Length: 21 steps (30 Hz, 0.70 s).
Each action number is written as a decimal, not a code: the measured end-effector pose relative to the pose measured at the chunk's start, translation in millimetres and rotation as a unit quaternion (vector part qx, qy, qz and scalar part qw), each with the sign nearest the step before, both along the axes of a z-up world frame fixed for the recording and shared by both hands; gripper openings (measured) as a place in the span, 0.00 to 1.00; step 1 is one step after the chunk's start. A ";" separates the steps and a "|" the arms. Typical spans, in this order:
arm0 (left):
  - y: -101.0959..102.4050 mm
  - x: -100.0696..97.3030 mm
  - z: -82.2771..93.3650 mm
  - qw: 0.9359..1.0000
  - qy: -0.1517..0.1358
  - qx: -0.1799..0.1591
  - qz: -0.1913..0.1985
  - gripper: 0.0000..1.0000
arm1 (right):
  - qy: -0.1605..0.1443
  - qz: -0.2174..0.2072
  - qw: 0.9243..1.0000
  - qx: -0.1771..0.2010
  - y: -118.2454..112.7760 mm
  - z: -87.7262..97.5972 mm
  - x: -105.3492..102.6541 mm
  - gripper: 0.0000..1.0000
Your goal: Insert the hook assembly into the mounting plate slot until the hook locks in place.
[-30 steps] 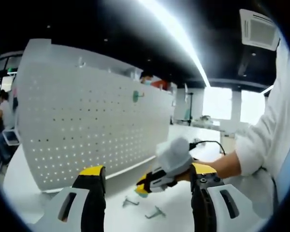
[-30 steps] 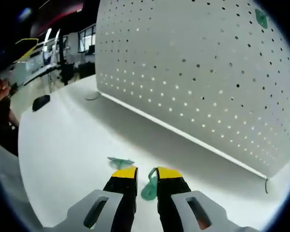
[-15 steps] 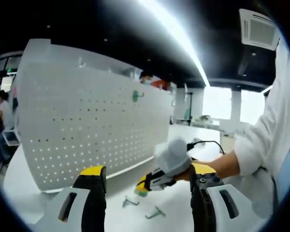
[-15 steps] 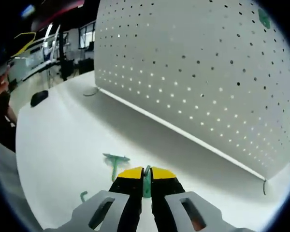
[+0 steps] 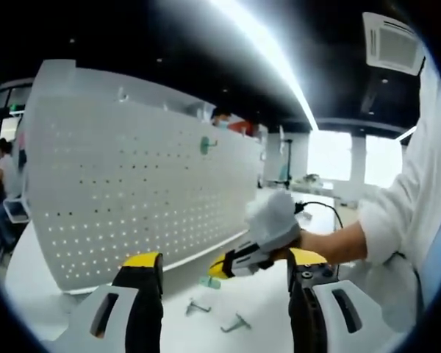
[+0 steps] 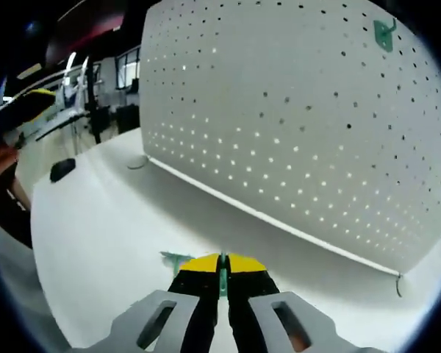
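The white pegboard mounting plate (image 5: 132, 184) stands upright on the white table; the right gripper view looks at it close up (image 6: 294, 132). One green hook (image 5: 206, 145) hangs high on the board (image 6: 383, 33). My right gripper (image 6: 222, 259) is shut on a green hook assembly (image 6: 222, 278), held a little above the table. In the left gripper view a gloved hand (image 5: 272, 220) carries that right gripper (image 5: 239, 261), and the green hook (image 5: 209, 282) dangles below its tips, in front of the board's lower edge. My left gripper (image 5: 224, 259) stands open and holds nothing.
Two loose hooks (image 5: 198, 305) (image 5: 237, 322) lie on the table in front of the left gripper. Another green hook (image 6: 175, 257) lies just left of the right jaws. A dark mouse-like object (image 6: 62, 169) sits at the table's far left. A white-sleeved arm (image 5: 397, 220) reaches in from the right.
My right gripper shut on the green hook and lifted it off the table toward the board. The left gripper has stayed still and open.
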<state>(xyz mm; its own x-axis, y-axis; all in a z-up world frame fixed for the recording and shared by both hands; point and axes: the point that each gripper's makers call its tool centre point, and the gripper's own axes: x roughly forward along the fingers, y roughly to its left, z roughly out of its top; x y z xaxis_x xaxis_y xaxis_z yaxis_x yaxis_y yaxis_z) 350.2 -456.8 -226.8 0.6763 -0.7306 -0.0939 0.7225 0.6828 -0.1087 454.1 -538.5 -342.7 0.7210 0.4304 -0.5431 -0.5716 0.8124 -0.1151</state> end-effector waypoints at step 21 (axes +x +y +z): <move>8.0 5.3 0.4 0.999 0.029 -0.040 0.016 0.52 | -0.135 0.078 0.982 0.107 53.4 129.7 -49.9 0.00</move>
<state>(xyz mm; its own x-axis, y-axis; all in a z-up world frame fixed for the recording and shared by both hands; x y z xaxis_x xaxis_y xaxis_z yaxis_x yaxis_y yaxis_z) 355.5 -448.8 -226.4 0.6947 -0.7153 -0.0753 0.6913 0.6930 -0.2045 404.2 -485.1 -213.0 0.7422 0.6312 -0.2251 -0.6636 0.7390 -0.1159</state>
